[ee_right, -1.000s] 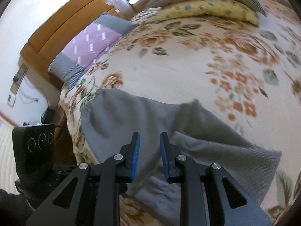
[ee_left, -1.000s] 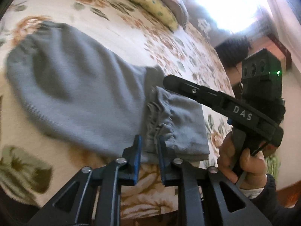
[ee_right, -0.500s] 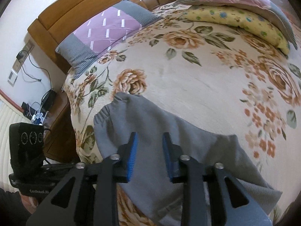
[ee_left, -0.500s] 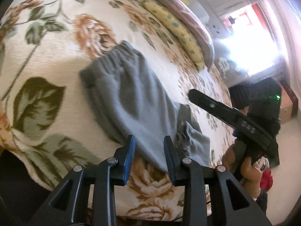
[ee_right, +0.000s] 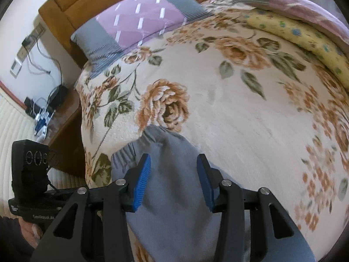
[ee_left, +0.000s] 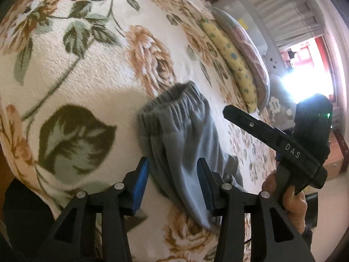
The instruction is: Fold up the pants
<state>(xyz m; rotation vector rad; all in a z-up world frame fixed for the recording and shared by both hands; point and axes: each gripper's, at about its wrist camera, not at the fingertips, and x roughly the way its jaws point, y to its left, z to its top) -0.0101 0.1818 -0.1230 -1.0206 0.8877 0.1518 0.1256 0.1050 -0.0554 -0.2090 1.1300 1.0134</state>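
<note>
Left gripper [ee_left: 173, 179]: jaws wide apart, empty, held above the bed's near edge with the pants between and beyond the blue pads [ee_left: 139, 181]. A second ago the jaws stood nearly shut close to the folded hem end; they have since spread and drawn back.

Pants [ee_left: 181, 135]: grey, knit, lying on the floral bed [ee_left: 82, 69] near its front edge. In the left view the gathered waistband [ee_left: 170, 102] is the far end, toward the bed's middle; the body runs back toward the camera and over to the near edge. The long axis runs roughly from the bed's middle to its front edge. A doubled layer shows at the near right end [ee_left: 233, 170]; judged from this, one fold is laid and both tools have let go of it.

Right gripper [ee_right: 173, 179]: jaws likewise wide apart, nothing between them but air, the pants [ee_right: 174, 174] spread below. In this view the ribbed end [ee_right: 139, 146] points away, toward the pillow [ee_right: 139, 19] at the headboard. It too was nearly shut a second ago.

Its body [ee_left: 283, 146] shows at the right of the left view, held in a hand [ee_left: 290, 198].

Status, as a judgement: release complete; another fold or a smoothing pass may remain.

Also present: yellow quilt [ee_right: 305, 35] along the bed's far edge.
</note>
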